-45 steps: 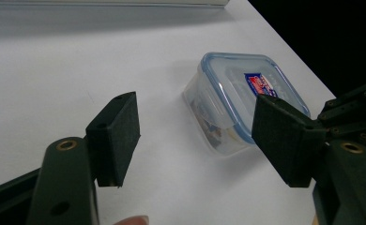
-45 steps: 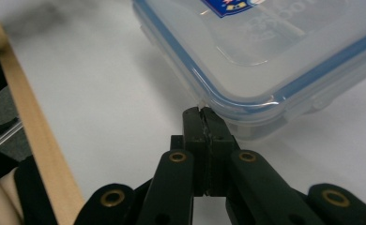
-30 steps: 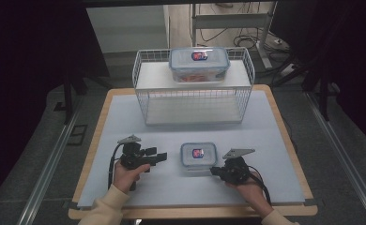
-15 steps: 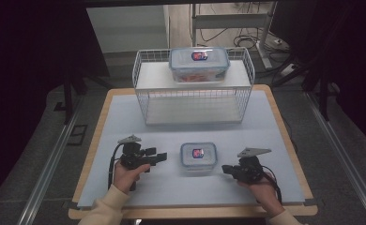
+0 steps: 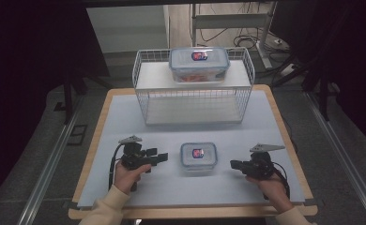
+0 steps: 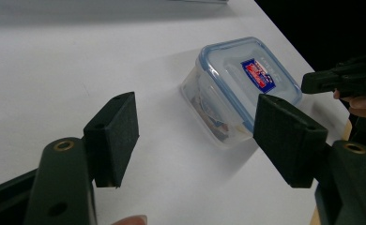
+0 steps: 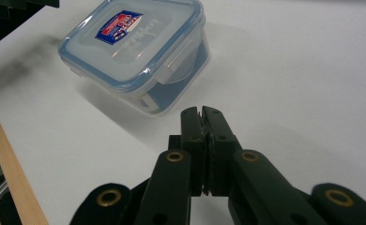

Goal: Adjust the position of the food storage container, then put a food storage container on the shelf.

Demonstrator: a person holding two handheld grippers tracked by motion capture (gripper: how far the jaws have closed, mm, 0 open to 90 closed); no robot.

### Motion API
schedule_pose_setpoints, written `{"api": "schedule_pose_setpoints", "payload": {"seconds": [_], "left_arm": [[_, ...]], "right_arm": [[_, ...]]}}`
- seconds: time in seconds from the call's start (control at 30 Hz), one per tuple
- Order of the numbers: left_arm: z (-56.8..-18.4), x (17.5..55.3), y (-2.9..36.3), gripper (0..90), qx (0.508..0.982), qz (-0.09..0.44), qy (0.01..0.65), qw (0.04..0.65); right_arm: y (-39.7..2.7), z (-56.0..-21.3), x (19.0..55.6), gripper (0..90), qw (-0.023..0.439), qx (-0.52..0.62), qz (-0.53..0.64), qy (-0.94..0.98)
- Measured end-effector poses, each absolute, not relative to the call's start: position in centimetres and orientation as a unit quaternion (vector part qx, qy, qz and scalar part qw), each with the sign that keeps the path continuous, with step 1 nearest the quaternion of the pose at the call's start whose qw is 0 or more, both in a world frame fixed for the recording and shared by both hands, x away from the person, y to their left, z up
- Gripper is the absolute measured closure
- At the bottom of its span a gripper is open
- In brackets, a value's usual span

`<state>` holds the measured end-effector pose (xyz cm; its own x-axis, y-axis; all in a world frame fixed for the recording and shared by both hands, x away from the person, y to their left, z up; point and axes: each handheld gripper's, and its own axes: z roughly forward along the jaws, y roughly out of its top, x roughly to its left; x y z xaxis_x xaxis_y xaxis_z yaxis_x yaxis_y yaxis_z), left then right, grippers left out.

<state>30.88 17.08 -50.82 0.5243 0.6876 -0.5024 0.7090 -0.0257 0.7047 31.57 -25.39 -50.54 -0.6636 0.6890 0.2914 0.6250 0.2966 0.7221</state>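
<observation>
white tabletop (image 5: 125, 117): small container (image 5: 198, 156) between left claw (image 5: 161, 158), open and empty, and right claw (image 5: 233, 165), seemingly shut, empty.

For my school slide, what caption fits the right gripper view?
Shut right gripper points at a small blue-lidded food container on the white table.
</observation>
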Motion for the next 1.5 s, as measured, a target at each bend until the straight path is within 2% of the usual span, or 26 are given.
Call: {"api": "schedule_pose_setpoints", "payload": {"seconds": [0.1, 0.4, 0.57, 1.0, 1.5], "left_arm": [[-50.8, 30.9, 17.1, 31.1, 0.715, -0.011, 0.489, 0.5], [-50.5, 30.7, 16.5, 28.1, 0.709, -0.021, 0.492, 0.505], [-50.5, 30.8, 16.0, 25.2, 0.712, -0.024, 0.495, 0.498], [-51.3, 31.8, 13.8, 24.5, 0.709, -0.057, 0.501, 0.492], [-52.9, 33.6, 11.1, 25.4, 0.7, -0.112, 0.511, 0.486]], "right_arm": [[-25.4, -50.5, 31.7, 82.9, 0.031, 0.407, 0.434, 0.803], [-25.3, -49.9, 32.0, 45.3, 0.017, 0.403, 0.447, 0.798], [-25.2, -49.7, 32.5, 34.6, 0.007, 0.41, 0.457, 0.79], [-23.8, -49.2, 34.5, 29.9, -0.017, 0.415, 0.473, 0.777], [-20.7, -51.0, 36.9, 29.2, -0.071, 0.437, 0.444, 0.779]]}}
